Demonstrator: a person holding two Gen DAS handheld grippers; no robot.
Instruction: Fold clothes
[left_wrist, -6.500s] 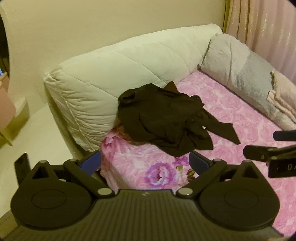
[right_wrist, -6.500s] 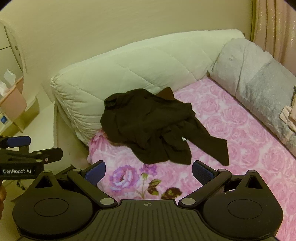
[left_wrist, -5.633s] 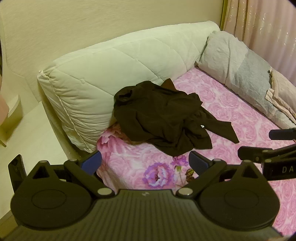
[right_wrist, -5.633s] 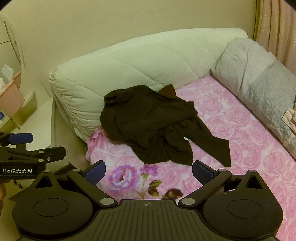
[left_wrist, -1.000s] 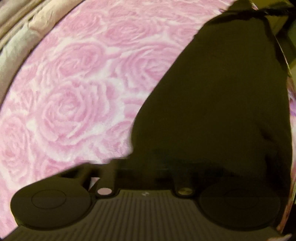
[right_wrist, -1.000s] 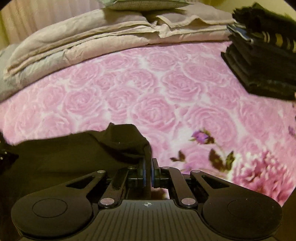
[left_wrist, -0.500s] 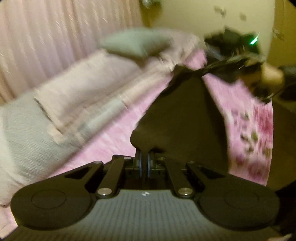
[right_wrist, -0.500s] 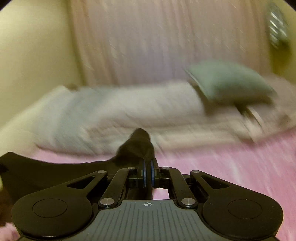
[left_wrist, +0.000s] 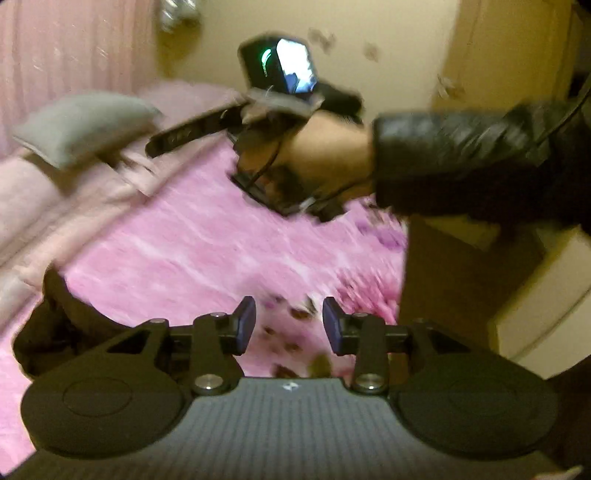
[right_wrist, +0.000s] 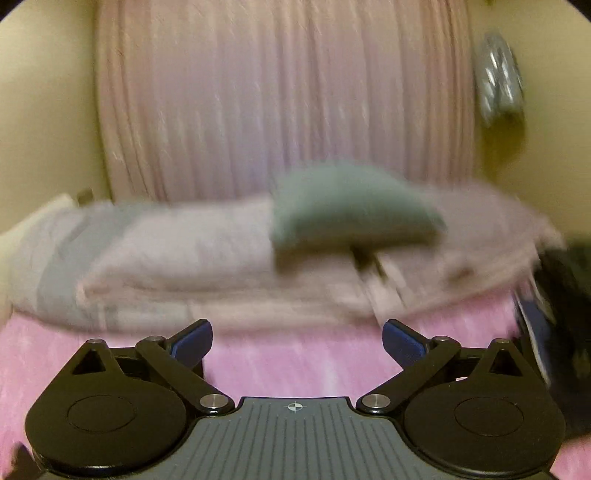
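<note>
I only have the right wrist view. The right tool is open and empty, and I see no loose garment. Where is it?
Observer: The dark garment lies bunched on the pink sheet, left of the left tool.
Operator: Is that tool gripping it?
Observer: No, it is open, with only sheet between its pads.
Operator: Where is my right tool from there?
Observer: Ahead of it over the bed, held by a hand in a black sleeve.

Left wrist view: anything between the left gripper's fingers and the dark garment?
Nothing I can see. The left gripper is open over pink floral sheet; the dark garment lies apart at lower left, though its body hides the near stretch.
</note>
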